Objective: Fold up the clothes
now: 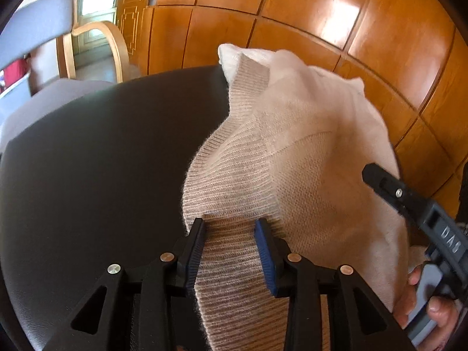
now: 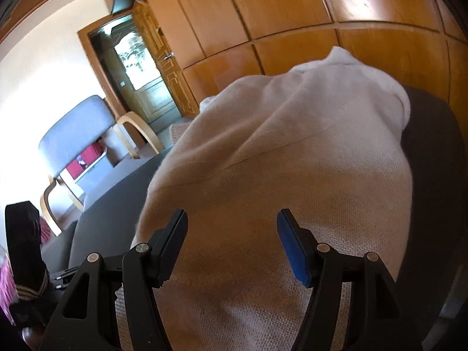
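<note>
A cream knitted sweater (image 1: 316,146) with a ribbed beige hem (image 1: 234,175) rises in a heap off a dark table (image 1: 102,161). My left gripper (image 1: 230,228) is shut on the ribbed hem, which bunches between its blue pads and runs back toward the camera. My right gripper (image 2: 232,222) stands open just over the sweater's plain knit body (image 2: 292,161), fabric filling the space under its fingers. In the left wrist view the right gripper (image 1: 377,178) comes in from the right beside the sweater, held by a hand (image 1: 433,310).
Wood-panelled wall (image 1: 321,14) runs close behind the table. A grey-padded wooden chair (image 2: 76,134) stands to the left, near a doorway (image 2: 137,67). A dark object (image 2: 23,251) sits at the lower left of the right wrist view.
</note>
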Demonstrator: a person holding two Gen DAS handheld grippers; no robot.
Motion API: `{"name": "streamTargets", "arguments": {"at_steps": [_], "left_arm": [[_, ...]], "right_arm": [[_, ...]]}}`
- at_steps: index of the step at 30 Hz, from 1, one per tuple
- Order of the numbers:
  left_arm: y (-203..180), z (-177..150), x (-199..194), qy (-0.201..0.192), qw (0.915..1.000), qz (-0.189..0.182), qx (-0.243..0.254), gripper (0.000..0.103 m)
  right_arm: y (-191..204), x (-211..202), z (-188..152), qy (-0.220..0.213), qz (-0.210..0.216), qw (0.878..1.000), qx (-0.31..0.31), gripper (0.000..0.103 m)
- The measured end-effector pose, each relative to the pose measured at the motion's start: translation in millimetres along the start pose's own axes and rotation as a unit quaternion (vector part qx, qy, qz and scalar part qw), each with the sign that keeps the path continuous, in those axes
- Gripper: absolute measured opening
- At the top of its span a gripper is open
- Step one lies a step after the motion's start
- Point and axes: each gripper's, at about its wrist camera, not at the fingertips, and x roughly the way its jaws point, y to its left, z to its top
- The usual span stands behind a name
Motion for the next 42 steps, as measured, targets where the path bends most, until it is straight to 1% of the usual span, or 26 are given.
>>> {"name": "streamTargets", "arguments": {"at_steps": [3, 7, 8, 9, 10, 11, 13, 15, 16, 19, 21, 24, 25, 27, 31, 36, 39, 42], "left_arm": [[-13.1, 1.5, 3.0, 0.002, 0.9992, 0.027, 0.029, 0.043], [-7.2, 1.2, 3.7, 0.003, 0.9997, 0.012, 0.02, 0.043], [-5.6, 1.4, 3.6, 0.003, 0.9998, 0.006, 0.017, 0.042], [-3.9, 1.7, 3.5, 0.004, 0.9999, 0.0, 0.014, 0.032], [-4.1, 2.6, 4.0, 0.005, 0.9999, -0.008, 0.013, 0.024], [-5.7, 2.9, 4.6, 0.008, 0.9996, -0.02, 0.017, 0.007], [-5.5, 0.3, -0.1, 0.007, 0.9993, -0.027, 0.024, 0.005], [-3.9, 0.9, -8.9, -0.008, 0.9993, -0.032, 0.014, 0.003], [-2.1, 1.4, -16.1, -0.02, 0.9992, -0.035, 0.007, 0.003], [5.8, 4.0, -51.7, -0.078, 0.996, -0.043, -0.011, 0.003], [12.9, 5.9, -78.6, -0.119, 0.9915, -0.047, -0.023, 0.002], [29.5, 7.7, -125.3, -0.179, 0.9811, -0.056, -0.045, 0.002], [34.6, 8.5, -137.6, -0.192, 0.9781, -0.061, -0.051, 0.002], [43.5, 8.2, -158.8, -0.212, 0.9731, -0.067, -0.058, 0.002], [60.0, -4.0, -195.7, -0.253, 0.9637, -0.055, -0.067, 0.002], [99.5, -24.8, -229.2, -0.286, 0.9505, -0.043, -0.114, 0.002], [124.9, -43.8, -252.9, -0.31, 0.9397, -0.026, -0.142, 0.002], [148.9, -68.3, -274.1, -0.331, 0.9294, 0.006, -0.164, 0.002]], "right_arm": [[-1.9, 3.7, -2.4, 0.007, 0.001, 1.0, 0.0, 0.067], [-6.5, 3.4, -5.7, 0.004, 0.005, 1.0, 0.009, 0.067], [-8.1, 3.2, -6.2, 0.003, 0.005, 1.0, 0.013, 0.067], [-10.1, 3.5, -6.6, 0.005, 0.005, 1.0, 0.019, 0.067], [-12.1, 3.8, -7.0, 0.006, 0.004, 1.0, 0.024, 0.067], [-13.9, 3.5, -7.3, 0.006, 0.004, 1.0, 0.029, 0.067], [-15.4, -0.8, -6.7, -0.005, 0.007, 0.999, 0.034, 0.067], [-17.0, -5.0, -6.1, -0.016, 0.009, 0.999, 0.039, 0.067], [-17.8, -7.1, -5.8, -0.021, 0.01, 0.999, 0.042, 0.067], [-20.1, -13.5, -5.0, -0.037, 0.014, 0.998, 0.049, 0.067], [-18.1, -17.2, -4.2, -0.046, 0.016, 0.998, 0.047, 0.067], [-12.8, -21.4, -3.9, -0.053, 0.024, 0.997, 0.044, 0.067], [-10.2, -22.2, -3.7, -0.054, 0.029, 0.997, 0.043, 0.067], [-5.8, -23.8, -4.3, -0.054, 0.031, 0.997, 0.037, 0.067], [-0.5, -29.0, -5.6, -0.057, 0.036, 0.997, 0.029, 0.067], [1.3, -29.8, -5.9, -0.053, 0.037, 0.998, 0.028, 0.067], [3.5, -28.8, -6.7, -0.049, 0.036, 0.998, 0.026, 0.068], [7.9, -26.3, -8.1, -0.043, 0.037, 0.998, 0.022, 0.07]]}}
